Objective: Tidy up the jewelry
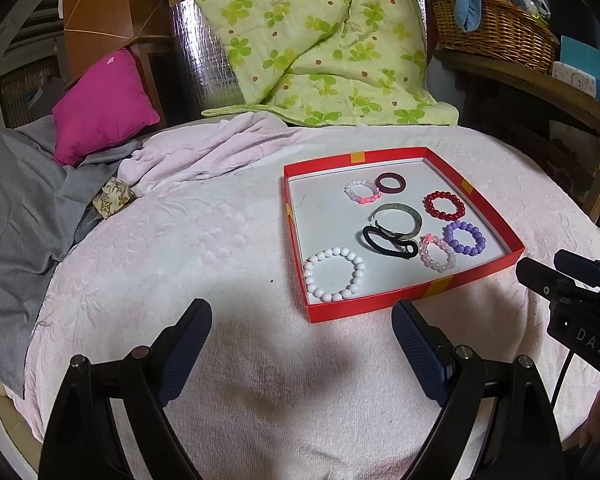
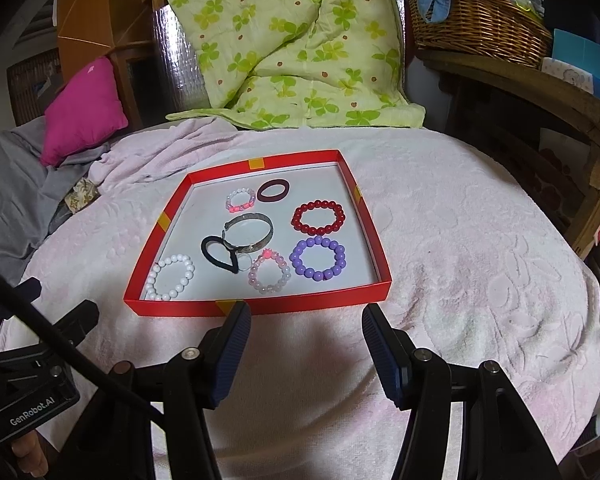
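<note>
Every bracelet in view already lay inside the red tray (image 2: 260, 307); both the left gripper (image 1: 302, 336) and right gripper (image 2: 306, 332) gaped wide, empty; seemingly little remained.

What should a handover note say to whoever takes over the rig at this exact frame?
Left gripper: open, empty, above the pink towel, short of the tray.
Right gripper: open, empty, at the red tray near wall.
In the tray: white bead bracelet, black hair tie, metal bangle, purple bead bracelet, red bead bracelet, two pale pink ones, dark ring.
Done: nothing gripped.
Left: all the sorting.
</note>
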Motion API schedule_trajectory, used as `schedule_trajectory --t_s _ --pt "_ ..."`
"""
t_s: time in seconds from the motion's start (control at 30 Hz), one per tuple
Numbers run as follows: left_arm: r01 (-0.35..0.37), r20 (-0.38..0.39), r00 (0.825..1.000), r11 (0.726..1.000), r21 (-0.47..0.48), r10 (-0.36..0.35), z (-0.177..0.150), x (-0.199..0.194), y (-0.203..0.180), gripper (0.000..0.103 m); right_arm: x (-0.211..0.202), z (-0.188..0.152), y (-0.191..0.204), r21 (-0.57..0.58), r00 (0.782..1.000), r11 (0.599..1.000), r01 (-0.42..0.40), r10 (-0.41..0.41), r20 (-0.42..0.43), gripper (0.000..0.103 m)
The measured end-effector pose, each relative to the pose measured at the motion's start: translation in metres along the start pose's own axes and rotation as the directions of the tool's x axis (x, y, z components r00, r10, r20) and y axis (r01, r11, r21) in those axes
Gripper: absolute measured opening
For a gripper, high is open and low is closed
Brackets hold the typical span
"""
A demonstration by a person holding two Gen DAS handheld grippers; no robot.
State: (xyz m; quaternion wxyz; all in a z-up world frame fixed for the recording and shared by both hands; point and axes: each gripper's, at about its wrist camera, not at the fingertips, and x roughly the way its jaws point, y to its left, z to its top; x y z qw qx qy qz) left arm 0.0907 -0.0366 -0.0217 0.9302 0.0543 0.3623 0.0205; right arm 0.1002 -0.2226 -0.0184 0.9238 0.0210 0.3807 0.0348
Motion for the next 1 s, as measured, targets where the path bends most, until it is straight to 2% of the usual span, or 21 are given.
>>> schedule_trajectory --t_s 0.8,0.9,1.0 --pt "-0.001 -0.002 1.0 1.0 -0.016 0.001 -0.001 -0.001 0.009 0.092 0.007 0.003 0.007 0.009 1.0 1.0 0.005 -0.005 -0.011 0.062" --pt "0.008 0.001 1.0 1.0 -0.013 -0.008 -0.001 -0.002 0.009 0.092 0.007 0.003 0.006 0.014 1.0 1.0 0.006 -0.006 -0.011 0.062" --pt "0.052 0.006 0.999 0.998 -0.016 -0.052 -0.003 -0.001 0.012 0.092 0.007 0.004 0.003 0.013 1.0 1.0 0.008 -0.008 -0.009 0.062"
